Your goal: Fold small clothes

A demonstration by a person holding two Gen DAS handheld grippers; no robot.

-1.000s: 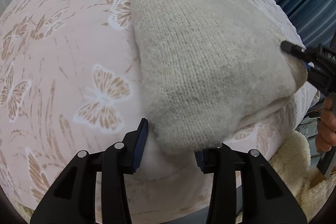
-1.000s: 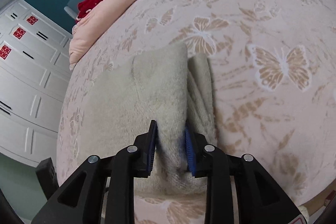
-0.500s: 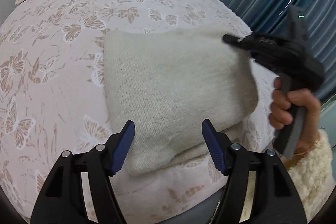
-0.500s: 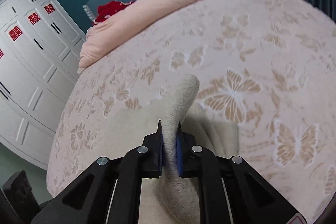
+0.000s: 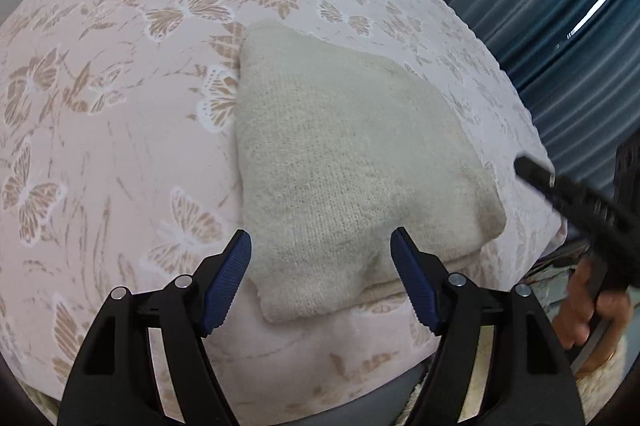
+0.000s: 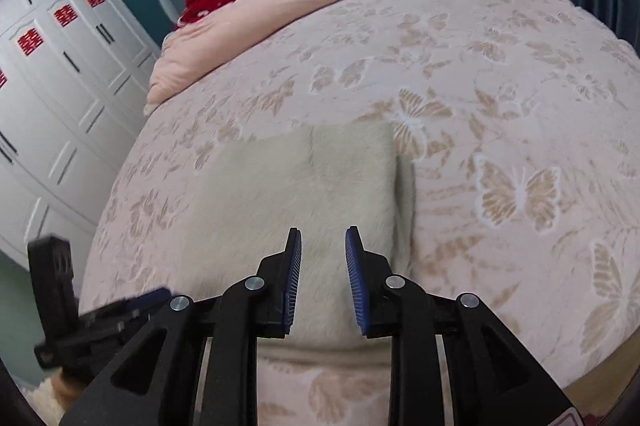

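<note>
Both grippers, left gripper point(image 5: 320, 278) and right gripper point(image 6: 323, 276), have just been opening, fingers empty; knitted sweater point(image 5: 352, 162) lies folded on the bed point(image 5: 120, 146).

Soft even light, fisheye-warped edges

- Red double-happiness signs (囍, the paper-cut kind) point(image 6: 28, 42) are stuck on the white wardrobe doors point(image 6: 60, 98) in the right wrist view.
- Nothing else in either view can be read.
</note>
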